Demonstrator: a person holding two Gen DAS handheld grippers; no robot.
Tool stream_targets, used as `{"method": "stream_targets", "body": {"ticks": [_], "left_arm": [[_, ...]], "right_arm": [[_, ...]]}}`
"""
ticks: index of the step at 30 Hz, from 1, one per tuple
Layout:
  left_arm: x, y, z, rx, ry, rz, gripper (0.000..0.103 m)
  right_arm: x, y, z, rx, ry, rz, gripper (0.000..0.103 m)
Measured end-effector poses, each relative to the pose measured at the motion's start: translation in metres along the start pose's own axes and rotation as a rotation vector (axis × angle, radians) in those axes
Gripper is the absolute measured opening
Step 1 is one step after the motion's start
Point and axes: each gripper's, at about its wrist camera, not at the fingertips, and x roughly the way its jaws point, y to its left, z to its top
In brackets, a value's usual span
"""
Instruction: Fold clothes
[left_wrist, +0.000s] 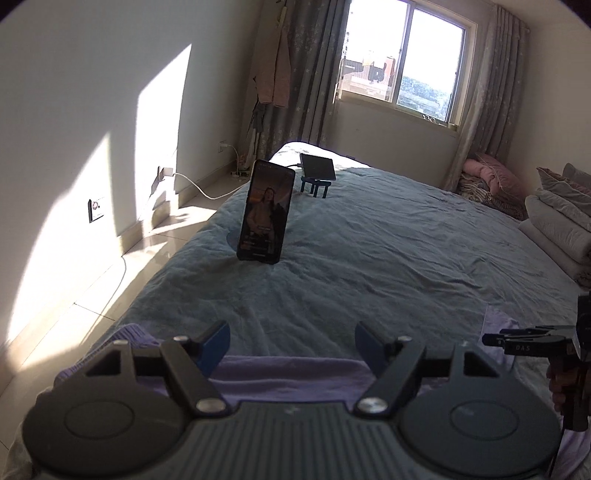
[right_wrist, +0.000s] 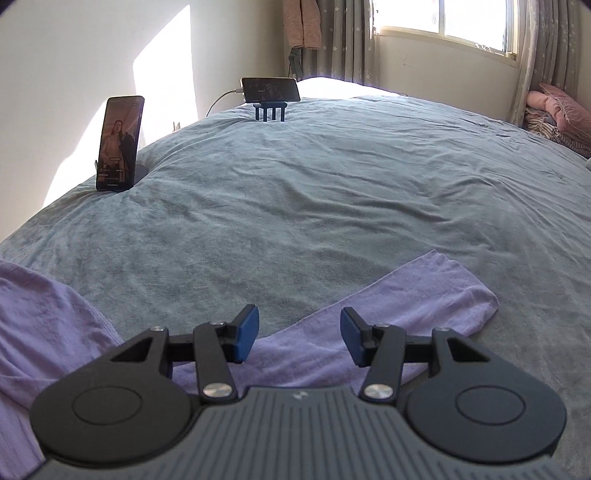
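A lilac garment (left_wrist: 291, 376) lies flat on the near part of a bed with a grey-blue cover (left_wrist: 369, 258). My left gripper (left_wrist: 291, 343) is open and empty just above the garment's far edge. In the right wrist view a sleeve of the garment (right_wrist: 417, 299) stretches out to the right, and its body (right_wrist: 40, 317) lies at the left. My right gripper (right_wrist: 300, 334) is open and empty, held over the base of that sleeve. The right gripper also shows in the left wrist view (left_wrist: 532, 338) at the right edge.
An upright phone on a stand (left_wrist: 266, 212) stands on the bed's left side, also in the right wrist view (right_wrist: 119, 142). A second phone on a blue stand (right_wrist: 269, 92) sits at the far end. Folded bedding (left_wrist: 557, 225) is stacked at the right. The floor (left_wrist: 85, 291) is left of the bed.
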Motion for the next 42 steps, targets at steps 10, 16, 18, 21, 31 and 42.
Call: {"method": "stream_targets", "body": {"ticks": [10,16,18,21,31,42], "left_arm": [[-0.003,0.055,-0.004,-0.139,-0.002,0.182,0.076],[-0.021,0.104,-0.024,-0.347,0.018,0.205,0.075],[-0.023,0.097,-0.024,-0.322,0.026,0.156,0.075],[-0.018,0.072,-0.018,-0.234,0.027,0.085,0.076],[0.044,-0.047,-0.030,0.034,0.249,-0.298,0.071],[0.082,-0.119,-0.060,0.184,0.290,-0.430,0.061]], "right_arm": [[0.028,-0.019,-0.008,0.032,0.010,-0.076,0.024],[0.023,-0.025,-0.010,0.056,-0.003,-0.097,0.001],[0.019,-0.025,-0.009,0.066,-0.011,-0.103,0.001],[0.008,-0.025,-0.007,0.083,-0.034,-0.109,0.001],[-0.037,-0.026,-0.011,0.122,-0.115,-0.123,0.001],[-0.088,-0.046,-0.041,0.177,-0.147,-0.148,0.001]]}}
